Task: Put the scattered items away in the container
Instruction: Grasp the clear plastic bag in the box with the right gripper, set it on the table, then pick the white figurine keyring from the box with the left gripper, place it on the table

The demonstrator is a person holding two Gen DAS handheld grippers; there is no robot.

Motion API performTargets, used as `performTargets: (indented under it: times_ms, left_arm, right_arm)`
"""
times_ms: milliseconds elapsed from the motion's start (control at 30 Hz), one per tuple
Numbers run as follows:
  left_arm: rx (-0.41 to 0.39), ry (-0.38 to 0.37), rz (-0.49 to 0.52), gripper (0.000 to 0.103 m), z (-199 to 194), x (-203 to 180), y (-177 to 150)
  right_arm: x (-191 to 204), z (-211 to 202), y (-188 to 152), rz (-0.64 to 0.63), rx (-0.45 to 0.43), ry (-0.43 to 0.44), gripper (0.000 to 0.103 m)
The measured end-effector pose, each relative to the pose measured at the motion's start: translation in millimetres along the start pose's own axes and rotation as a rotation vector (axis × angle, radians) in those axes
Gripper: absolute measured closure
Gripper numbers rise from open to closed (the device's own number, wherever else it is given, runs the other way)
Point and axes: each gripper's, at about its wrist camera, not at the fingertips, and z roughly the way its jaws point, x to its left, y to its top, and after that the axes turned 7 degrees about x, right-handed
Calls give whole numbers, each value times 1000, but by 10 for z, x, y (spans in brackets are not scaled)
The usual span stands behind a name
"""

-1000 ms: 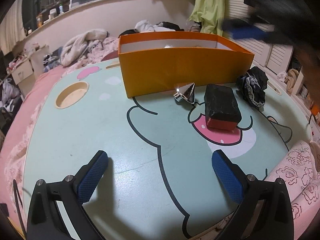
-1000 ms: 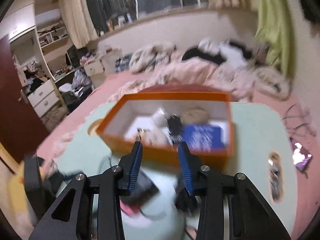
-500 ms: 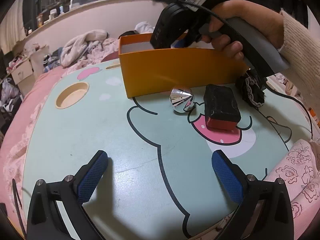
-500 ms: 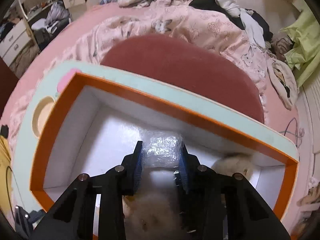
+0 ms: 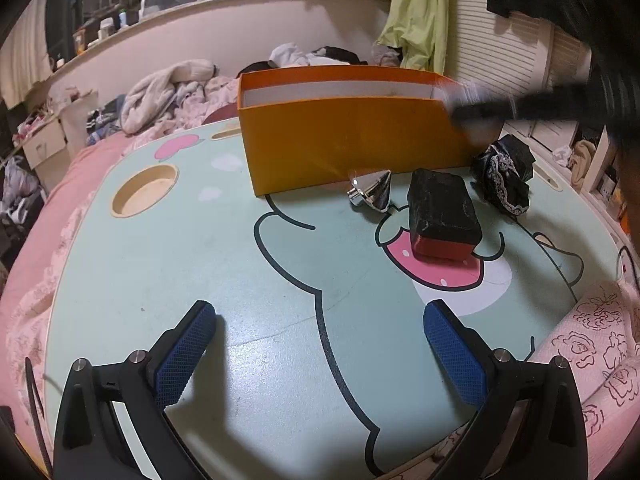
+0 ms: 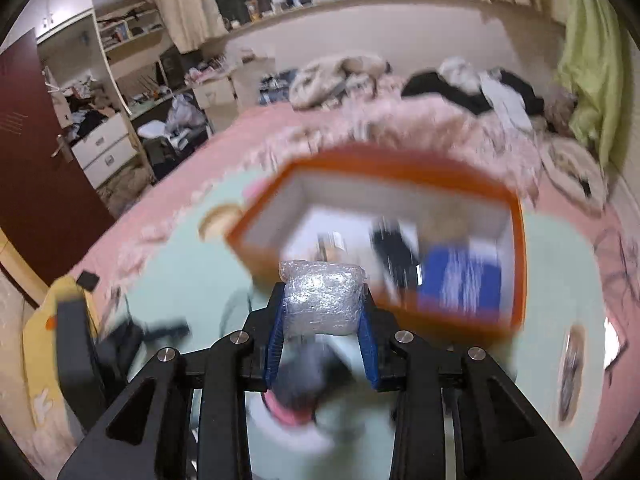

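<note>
The orange box (image 5: 352, 140) stands at the back of the mint cartoon table (image 5: 180, 264). In front of it lie a silver cone (image 5: 374, 192), a black block with a red base (image 5: 442, 212) and a black lace cloth (image 5: 504, 174). My left gripper (image 5: 320, 312) hovers open over the near table, holding nothing. My right gripper (image 6: 323, 296) is shut on a clear bubble-wrap bundle (image 6: 322, 300), held just short of the box's (image 6: 400, 170) near wall. It shows as a dark blur (image 5: 500, 110) by the box's right corner in the left wrist view.
Inside the box lie a blue item (image 6: 460, 284) and a black item (image 6: 394, 248), both blurred. A round cup hole (image 5: 144, 190) is cut in the table's left side. Pink bedding (image 5: 600, 340) surrounds the table, with clothes piled behind.
Half a second ago the right gripper reached down into the box, pads around the bundle; now it is back outside, still gripping it. The cone wobbled and settled. The left gripper stayed put.
</note>
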Motion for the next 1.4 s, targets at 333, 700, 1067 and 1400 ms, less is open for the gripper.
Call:
performTargets:
  times_ms: [333, 700, 1067, 1400]
  left_arm:
    - [-1, -1, 1, 0, -5, 10, 9]
    - [-1, 2, 1, 0, -3, 6, 36]
    - [-23, -5, -40, 14, -63, 72, 41]
    - [-111, -169, -86, 24, -546, 101, 872]
  right_arm:
    - [-236, -65, -253, 136, -115, -51, 52]
    - [-30, 177, -890, -34, -79, -257, 32]
    - [-63, 559, -758, -24, -77, -247, 21]
    - [117, 580, -720, -22, -86, -247, 20]
